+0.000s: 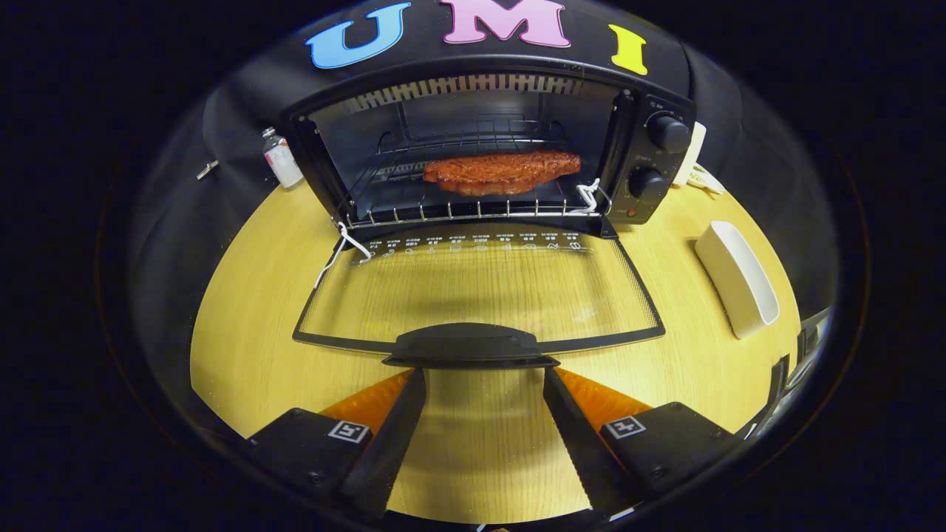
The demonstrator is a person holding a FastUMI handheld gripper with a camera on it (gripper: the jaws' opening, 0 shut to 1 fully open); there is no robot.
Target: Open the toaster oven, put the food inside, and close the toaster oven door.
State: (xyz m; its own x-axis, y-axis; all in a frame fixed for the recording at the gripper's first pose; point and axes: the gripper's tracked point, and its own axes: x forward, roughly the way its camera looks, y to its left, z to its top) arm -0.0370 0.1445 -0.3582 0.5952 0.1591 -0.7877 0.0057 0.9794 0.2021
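Gripper [484,377] sits level, pointing straight ahead, fingers [403,414] spread wide apart, tips forward, nothing pinched between them, pads facing each other.

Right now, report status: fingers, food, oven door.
Gripper open, fingers spread at the door handle. Steak on the rack inside the toaster oven. Glass door down flat, not closed. Nothing blocking it.

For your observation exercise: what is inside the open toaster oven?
Inside the toaster oven, a piece of meat lies on the wire rack. The rack area under the meat is covered. The door lies open; the gripper, open, sits at its handle.
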